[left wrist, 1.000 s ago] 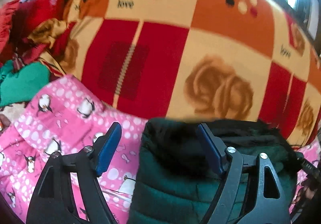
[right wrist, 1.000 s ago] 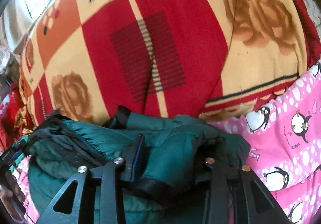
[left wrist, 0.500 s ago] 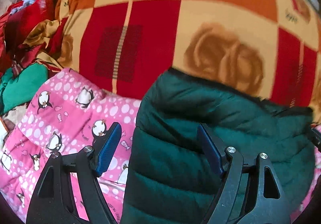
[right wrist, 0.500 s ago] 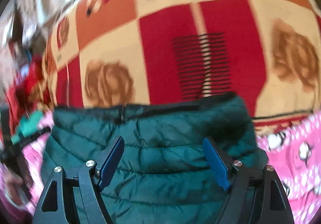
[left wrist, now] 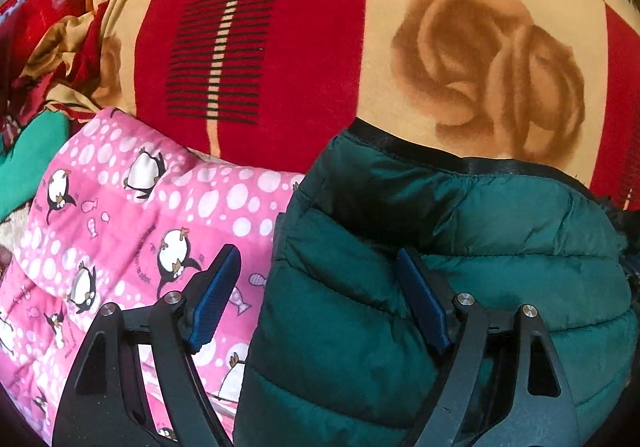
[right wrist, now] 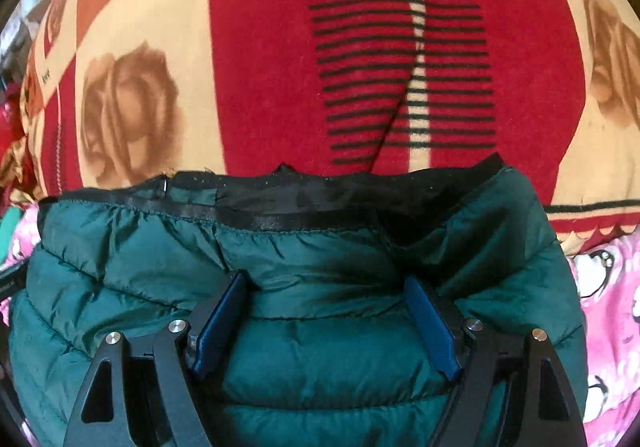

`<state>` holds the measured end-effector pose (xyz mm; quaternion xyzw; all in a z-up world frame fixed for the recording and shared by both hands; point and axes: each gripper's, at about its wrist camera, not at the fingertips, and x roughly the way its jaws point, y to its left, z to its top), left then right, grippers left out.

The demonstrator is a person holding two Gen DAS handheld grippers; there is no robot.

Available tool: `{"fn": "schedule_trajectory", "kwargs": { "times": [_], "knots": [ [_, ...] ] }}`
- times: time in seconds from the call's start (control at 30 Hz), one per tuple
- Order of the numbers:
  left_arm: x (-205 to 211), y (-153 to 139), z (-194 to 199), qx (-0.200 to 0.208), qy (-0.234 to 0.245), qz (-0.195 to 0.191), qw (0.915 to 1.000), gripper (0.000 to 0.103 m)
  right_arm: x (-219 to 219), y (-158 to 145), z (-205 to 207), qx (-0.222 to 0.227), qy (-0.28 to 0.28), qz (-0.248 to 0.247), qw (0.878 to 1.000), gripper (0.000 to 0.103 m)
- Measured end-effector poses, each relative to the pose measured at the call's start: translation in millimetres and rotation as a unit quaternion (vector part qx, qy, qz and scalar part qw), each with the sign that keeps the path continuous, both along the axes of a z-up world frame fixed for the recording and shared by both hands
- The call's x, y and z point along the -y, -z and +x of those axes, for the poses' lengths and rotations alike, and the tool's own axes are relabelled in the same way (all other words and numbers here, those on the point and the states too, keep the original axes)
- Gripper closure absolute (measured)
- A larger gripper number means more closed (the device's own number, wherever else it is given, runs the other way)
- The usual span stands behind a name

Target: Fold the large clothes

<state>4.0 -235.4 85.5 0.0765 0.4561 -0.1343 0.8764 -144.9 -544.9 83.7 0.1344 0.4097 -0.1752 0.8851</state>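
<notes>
A dark green quilted jacket (right wrist: pixel 320 279) lies folded on the bed, its near part on a pink penguin-print cover (left wrist: pixel 120 207) and its black-trimmed far edge against a red, cream and orange blanket (left wrist: pixel 300 47) printed with brown roses. The right gripper (right wrist: pixel 324 319) sits over the middle of the jacket, its blue fingers (right wrist: pixel 218 331) spread wide with nothing pinched. The left gripper (left wrist: pixel 320 299) is spread too, straddling the jacket's left edge, one finger over the pink cover. A heap of red and teal clothes (left wrist: pixel 36 47) lies at far left.
</notes>
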Motion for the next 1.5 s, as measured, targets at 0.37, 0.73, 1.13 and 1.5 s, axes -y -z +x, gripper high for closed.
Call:
{"fn": "schedule_trajectory", "kwargs": {
  "times": [0.37, 0.73, 1.13, 1.5],
  "knots": [
    [4.2, 6.4, 8.0, -0.012, 0.007, -0.003, 0.9999, 0.019, 30.3, -16.7, -28.7, 0.006, 0.056, -0.018, 0.998, 0.025],
    [6.4, 12.9, 18.9, -0.024, 0.005, -0.009, 0.9997, 0.016, 47.1, 1.3, -34.8, 0.016, 0.074, 0.023, 0.997, 0.024],
    [-18.8, -10.9, -11.7, -0.009, 0.002, -0.032, 0.9994, 0.016, 20.8, 0.3, -76.6, 0.016, 0.060, 0.010, 0.998, 0.023],
    [-35.4, -41.8, -68.6, 0.018, 0.025, -0.025, 0.9992, 0.016, 5.2, -31.9, -112.8, 0.052, 0.076, 0.043, 0.995, 0.024]
  ]
}}
